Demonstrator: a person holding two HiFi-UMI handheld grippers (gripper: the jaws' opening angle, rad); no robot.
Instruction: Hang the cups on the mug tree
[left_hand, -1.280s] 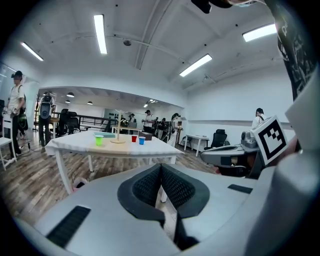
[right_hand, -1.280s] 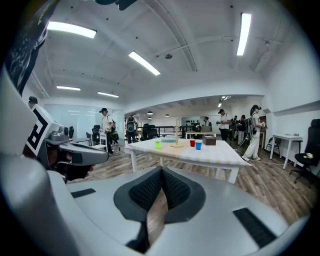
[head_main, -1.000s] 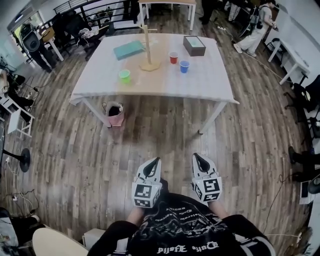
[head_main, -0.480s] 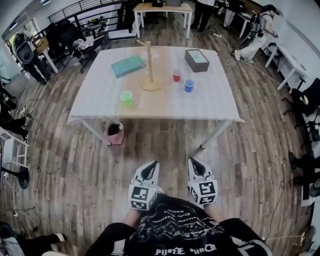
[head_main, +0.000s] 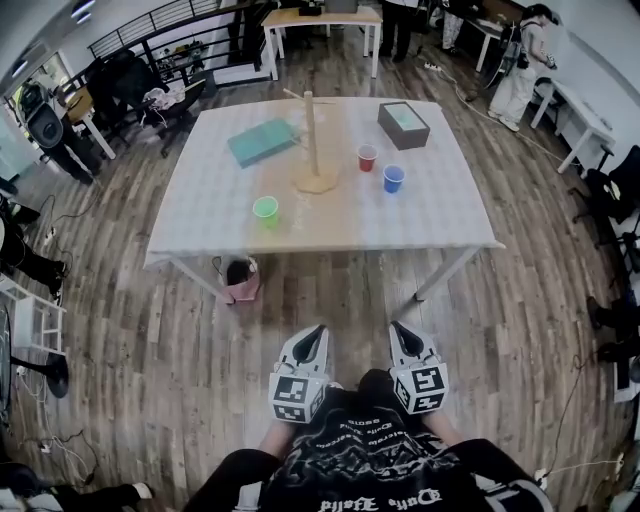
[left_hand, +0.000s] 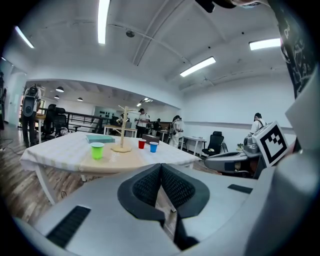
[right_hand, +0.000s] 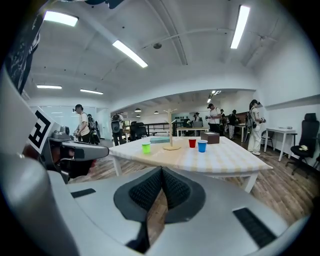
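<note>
Here | shirt print (head_main: 372, 458) illegible | left claw (head_main: 314, 330), right claw (head_main: 397, 326) closed

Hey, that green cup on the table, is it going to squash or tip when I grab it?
The green cup looks like a thin plastic cup, so probably light and apt to flex under a hard pinch. It stands upright and alone on the table, so a sideways nudge would likely slide or tip it.
</note>
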